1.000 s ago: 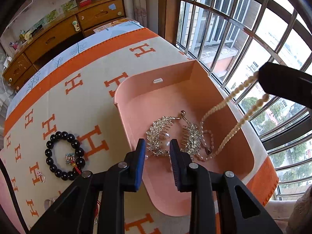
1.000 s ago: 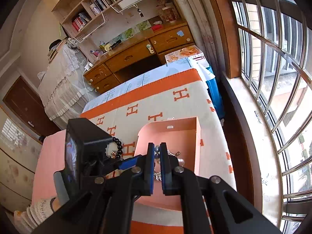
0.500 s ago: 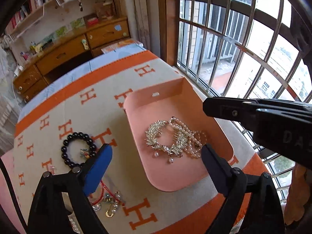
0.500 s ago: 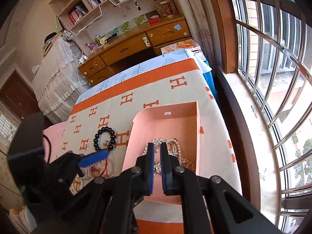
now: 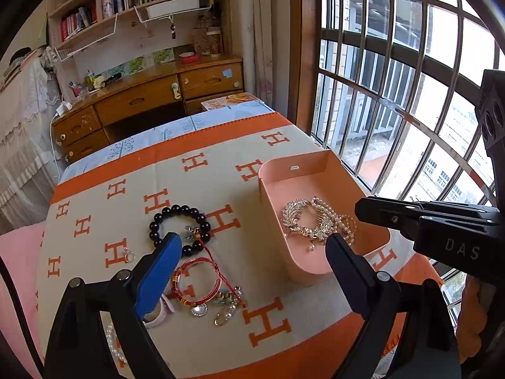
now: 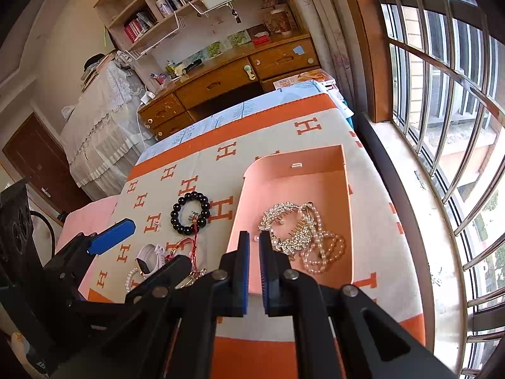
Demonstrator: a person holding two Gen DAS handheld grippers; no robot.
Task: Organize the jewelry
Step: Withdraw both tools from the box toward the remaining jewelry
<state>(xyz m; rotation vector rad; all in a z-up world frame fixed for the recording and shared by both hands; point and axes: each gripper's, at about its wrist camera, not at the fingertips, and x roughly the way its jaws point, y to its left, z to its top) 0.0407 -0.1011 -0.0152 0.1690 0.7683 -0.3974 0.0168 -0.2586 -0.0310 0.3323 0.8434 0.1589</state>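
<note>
The left gripper (image 5: 252, 246) stands wide open and empty; the right gripper (image 6: 254, 246) is closed, holding nothing. The black bead bracelet (image 5: 180, 225) lies at nine o'clock from the pink tray (image 5: 293, 165).

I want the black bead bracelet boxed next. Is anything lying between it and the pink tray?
Nothing visible blocks that path. The black bead bracelet lies on the blanket left of the pink tray, with only bare blanket between them. The open left claw hangs above its near side, and the tray's upright wall must be cleared.
</note>
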